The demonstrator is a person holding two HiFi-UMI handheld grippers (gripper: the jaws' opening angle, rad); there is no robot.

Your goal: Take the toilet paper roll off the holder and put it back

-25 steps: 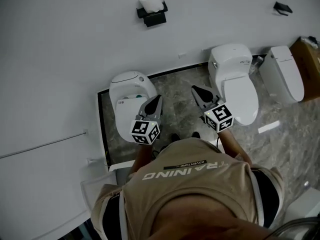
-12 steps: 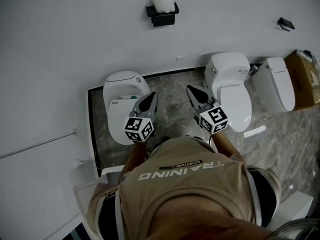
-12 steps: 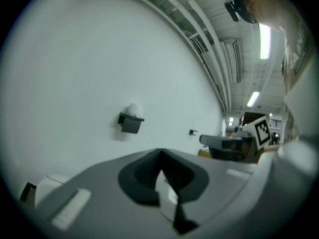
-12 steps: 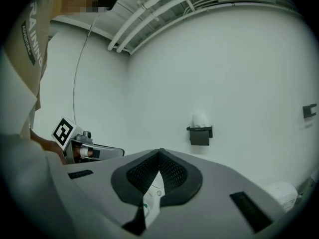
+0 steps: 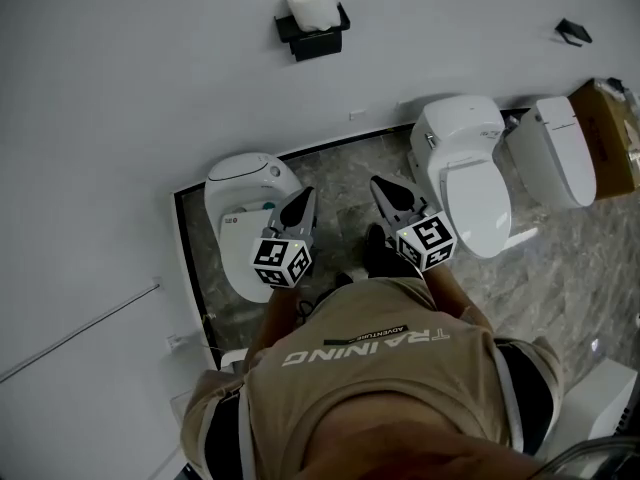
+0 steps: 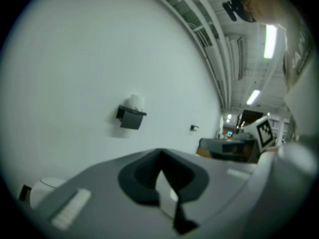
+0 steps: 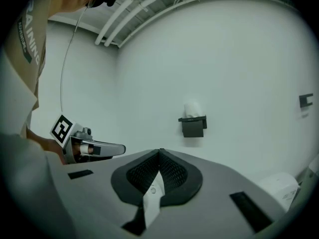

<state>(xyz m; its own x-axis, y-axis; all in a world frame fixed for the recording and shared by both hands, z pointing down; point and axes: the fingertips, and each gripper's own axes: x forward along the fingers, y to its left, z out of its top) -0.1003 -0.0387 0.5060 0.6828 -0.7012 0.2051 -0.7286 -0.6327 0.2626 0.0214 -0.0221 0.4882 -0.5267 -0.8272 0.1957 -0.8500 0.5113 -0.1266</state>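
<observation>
A: Well, your left gripper [image 5: 305, 200] and your right gripper [image 5: 381, 184] are both held out in front of your chest, pointing toward the white wall [image 5: 150, 88]. Each one's own view shows its jaws pressed together with nothing between them.

B: Right, and the toilet paper roll [image 5: 307, 6] stands on top of the black holder [image 5: 312, 36], high on that wall and well apart from both of your grippers.

A: The head view gives you what the gripper views miss: the grey marbled floor [image 5: 345, 183], your tan shirt [image 5: 380, 388] and three white toilets in a row. The first toilet [image 5: 245, 183] lies just beyond your left gripper, the second toilet [image 5: 470, 163] is beside your right one, and the third toilet [image 5: 550, 148] is further right, next to a cardboard box [image 5: 612, 128].

B: Your gripper views look upward instead. The left gripper view shows ceiling pipes [image 6: 207, 29], strip lights [image 6: 270, 40] and the marker cube [image 6: 264, 132] of your right gripper. The right gripper view catches your left gripper from the side, with more pipes overhead and only a corner of one toilet.

A: A small black fixture [image 5: 573, 31] sits on the wall to the right of the holder. All three views show it, and all three show the roll on its holder.
</observation>
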